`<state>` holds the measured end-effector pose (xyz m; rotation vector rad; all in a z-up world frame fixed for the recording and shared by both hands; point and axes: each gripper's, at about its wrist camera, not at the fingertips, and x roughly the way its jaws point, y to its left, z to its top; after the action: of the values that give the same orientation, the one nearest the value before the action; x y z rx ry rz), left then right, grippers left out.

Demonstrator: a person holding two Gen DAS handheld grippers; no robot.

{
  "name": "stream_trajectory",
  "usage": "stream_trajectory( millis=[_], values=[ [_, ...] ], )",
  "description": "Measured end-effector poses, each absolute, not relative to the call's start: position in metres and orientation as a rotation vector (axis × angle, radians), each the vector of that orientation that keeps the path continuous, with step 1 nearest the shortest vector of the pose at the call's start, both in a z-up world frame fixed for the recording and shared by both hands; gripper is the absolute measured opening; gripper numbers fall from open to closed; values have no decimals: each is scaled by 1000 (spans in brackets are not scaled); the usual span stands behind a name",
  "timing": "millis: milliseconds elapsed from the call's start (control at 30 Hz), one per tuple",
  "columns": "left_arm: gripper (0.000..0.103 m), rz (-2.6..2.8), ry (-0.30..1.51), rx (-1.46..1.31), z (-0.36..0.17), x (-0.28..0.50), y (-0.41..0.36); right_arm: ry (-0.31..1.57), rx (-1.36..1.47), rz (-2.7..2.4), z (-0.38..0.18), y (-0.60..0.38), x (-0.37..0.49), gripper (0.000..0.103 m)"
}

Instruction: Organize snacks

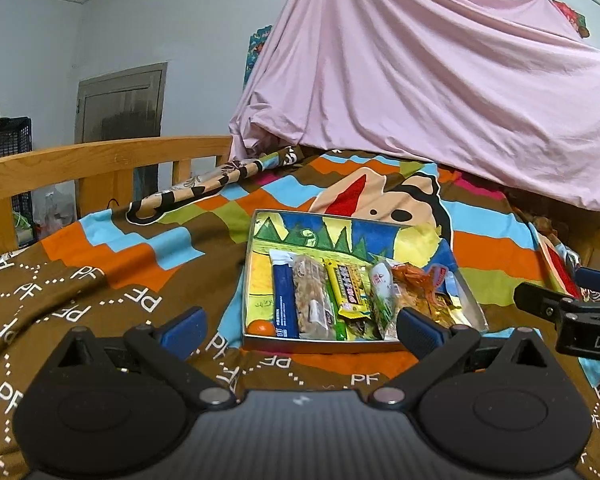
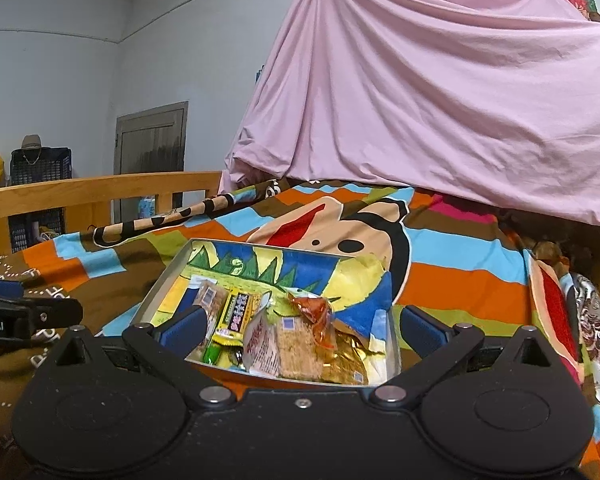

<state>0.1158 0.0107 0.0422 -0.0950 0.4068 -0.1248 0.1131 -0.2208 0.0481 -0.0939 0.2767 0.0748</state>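
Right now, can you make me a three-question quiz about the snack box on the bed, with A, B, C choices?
1. Where are the snacks?
A. In the box on the bedspread
B. On the floor
C. On the wooden rail

2. What colour is the big sheet hanging behind the bed?
A. Green
B. Pink
C. Black

3. What is the left gripper doing?
A. Squeezing a snack
B. Holding the box
C. Open, holding nothing

Answers:
1. A: the blue packet, the yellow bar and the other snacks lie side by side inside the box.
2. B: the draped sheet is pink in both views.
3. C: its fingers stand wide apart with nothing between them; the right gripper is open too.
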Motion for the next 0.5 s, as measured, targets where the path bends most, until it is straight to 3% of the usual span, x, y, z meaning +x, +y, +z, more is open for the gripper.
stream_trajectory(
  millis=[500],
  values=[
    [103,-80,448,-94,44,80,2,282,-66,81,46,-238,68,102]
  ],
)
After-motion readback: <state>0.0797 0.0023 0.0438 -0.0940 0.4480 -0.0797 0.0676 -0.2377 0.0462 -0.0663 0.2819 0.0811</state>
